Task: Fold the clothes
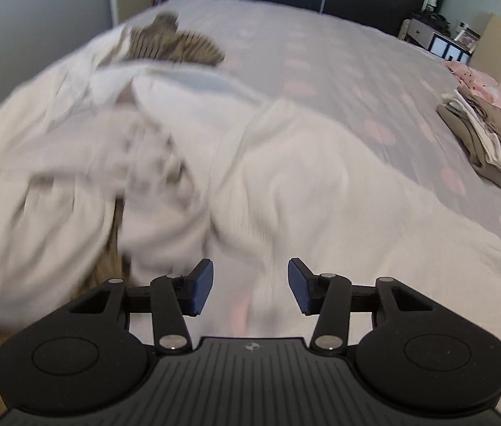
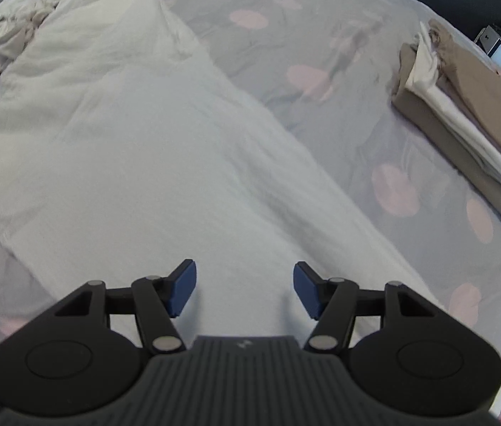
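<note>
Left tool [image 1: 250, 287]; striped garment [image 1: 176, 44] beyond.

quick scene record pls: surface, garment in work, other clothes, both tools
surface: bed, grey cover with pink spots
garment: white cloth spread flat on the bed, under both tools
stack: folded pile, tan and white, on the bed right of the cloth
unfolded: striped brown garment at the far side, partly under white clothes
left tool: open, nothing between the jaws
right tool: open, nothing between the jaws
</note>
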The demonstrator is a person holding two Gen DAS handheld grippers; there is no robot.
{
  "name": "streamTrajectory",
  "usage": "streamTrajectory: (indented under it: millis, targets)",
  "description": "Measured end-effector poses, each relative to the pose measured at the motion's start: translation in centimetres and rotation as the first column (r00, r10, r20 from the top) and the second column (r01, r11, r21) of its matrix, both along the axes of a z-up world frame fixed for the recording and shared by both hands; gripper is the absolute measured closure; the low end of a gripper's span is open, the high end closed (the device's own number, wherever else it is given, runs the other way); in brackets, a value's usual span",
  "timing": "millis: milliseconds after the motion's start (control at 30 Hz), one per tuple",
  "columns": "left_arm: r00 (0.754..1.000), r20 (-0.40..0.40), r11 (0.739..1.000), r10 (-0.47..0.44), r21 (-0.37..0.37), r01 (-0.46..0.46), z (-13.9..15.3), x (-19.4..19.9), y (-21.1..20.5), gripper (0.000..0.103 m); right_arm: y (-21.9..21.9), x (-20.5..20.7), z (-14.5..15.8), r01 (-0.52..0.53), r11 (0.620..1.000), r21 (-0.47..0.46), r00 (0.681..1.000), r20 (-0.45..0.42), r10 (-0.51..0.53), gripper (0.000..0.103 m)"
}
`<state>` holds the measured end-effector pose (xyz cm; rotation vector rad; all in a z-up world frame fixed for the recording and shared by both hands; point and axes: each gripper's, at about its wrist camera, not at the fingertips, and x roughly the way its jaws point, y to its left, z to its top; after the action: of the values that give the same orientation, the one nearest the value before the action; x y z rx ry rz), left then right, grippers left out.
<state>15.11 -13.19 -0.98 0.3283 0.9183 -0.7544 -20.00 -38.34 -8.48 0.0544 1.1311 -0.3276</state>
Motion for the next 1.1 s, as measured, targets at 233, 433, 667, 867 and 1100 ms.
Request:
streamTrajectory:
  millis: [233, 433, 667, 867, 1100]
  targets:
    - [0.995, 0.097, 0.999, -0.029, 0.034, 0.026, -2.9, 4.9, -4.6, 0.059, 0.7, 3.5, 0.0, -0.067, 0.998, 0.015, 0.998, 0.008, 0.067, 0.038]
    - [0.998, 0.058, 0.996, -0.016, 0.088, 0.011, -6.4, 7.6, -6.3, 0.067, 0.6, 5.5, -1.1, -0.107, 0.993, 0.043, 0.994, 0.000, 0.107, 0.038]
    - [0.999, 0.032, 0.999, -0.043, 0.033, 0.042, -4.9, 7.0, -6.6, 0.100, 0.0, 6.5, -2.7, -0.126, 0.990, 0.057, 0.991, -0.031, 0.128, 0.038]
    - [0.981, 0.050, 0.982, -0.187, -0.012, 0.187, -0.3, 0.4, -7.6, 0.101, -0.1, 5.7, -2.3, -0.120, 0.992, 0.041, 0.992, -0.028, 0.121, 0.038]
    - [0.928, 0.015, 0.918, -0.373, -0.141, 0.371, 4.8, -9.8, -7.1, 0.101, 0.7, 4.2, -0.4, -0.110, 0.993, 0.035, 0.994, 0.029, 0.109, 0.038]
